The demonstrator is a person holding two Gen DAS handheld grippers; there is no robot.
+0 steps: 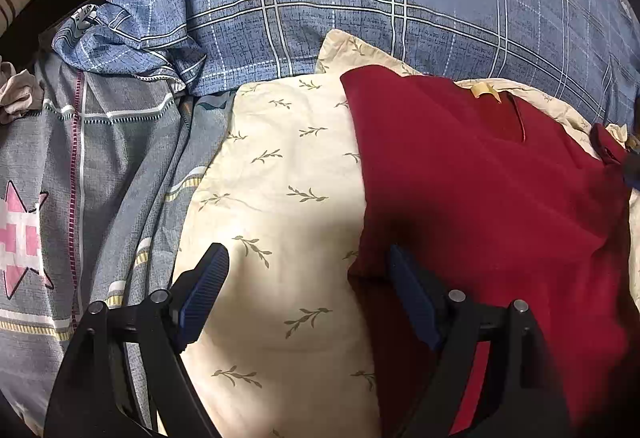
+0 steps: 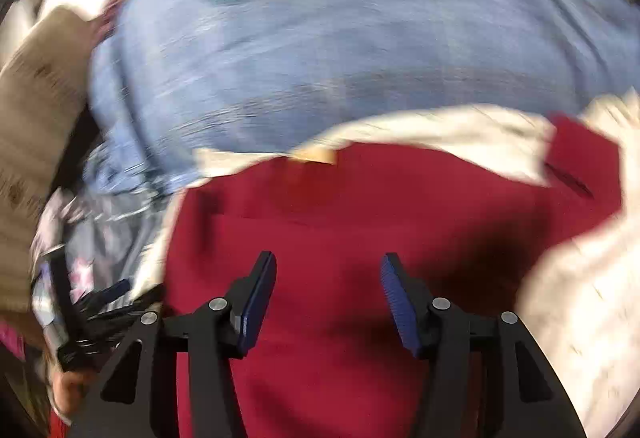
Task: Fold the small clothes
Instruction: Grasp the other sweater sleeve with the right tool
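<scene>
The red top lies flat on a cream pillow with little leaves, and that soft pillow could be the trouble. If a finger digs down for the red cloth, it may pinch the pillow cover too, and then both would lift together. The fold could also come out crooked, because the 2 grippers are not lined up on the same edge. The left gripper has its jaws spread wide with nothing in them. 1 finger is over the bare pillow and the other is over the left edge of the red top, so that edge runs between them. The right gripper is also let go, with its jaws partly apart and holding nothing. The red cloth lies right under and in front of it, though this view is blurry.
</scene>
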